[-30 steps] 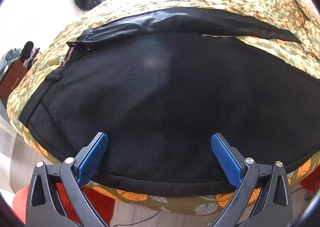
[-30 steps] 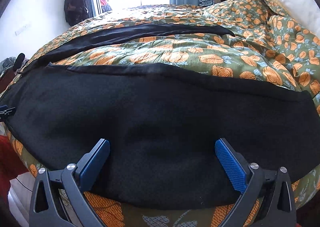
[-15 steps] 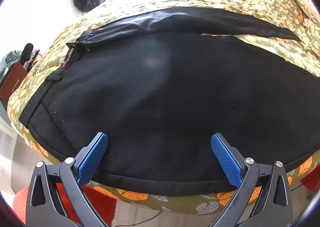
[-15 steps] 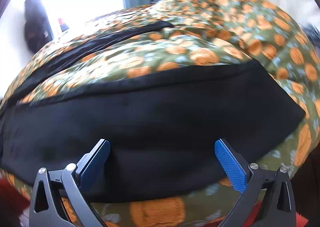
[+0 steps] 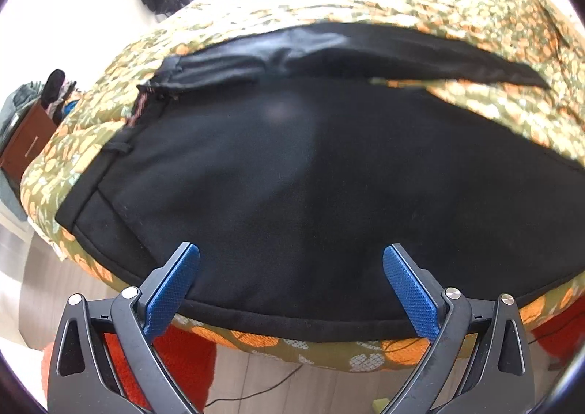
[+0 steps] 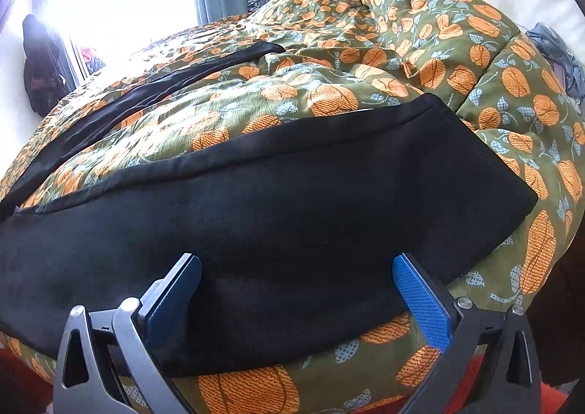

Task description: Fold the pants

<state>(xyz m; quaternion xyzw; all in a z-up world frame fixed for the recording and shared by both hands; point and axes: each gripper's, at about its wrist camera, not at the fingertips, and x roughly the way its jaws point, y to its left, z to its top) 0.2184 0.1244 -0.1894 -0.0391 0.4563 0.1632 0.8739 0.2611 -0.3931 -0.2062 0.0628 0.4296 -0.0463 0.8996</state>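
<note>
Black pants (image 5: pixel 310 176) on the quilt (image 6: pixel 420 59) show no readable label; both grippers' jaws gape empty.

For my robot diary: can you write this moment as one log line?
stage: pre-grasp | black pants flat on bedspread | left gripper open | right gripper open

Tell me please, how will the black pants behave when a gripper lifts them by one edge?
The black pants will probably sag and drape, not stay flat: they follow the curves of the quilt already. The matte, thick-looking cloth seems unlikely to slip from the textured blue pads. The far leg may drag behind.
</note>
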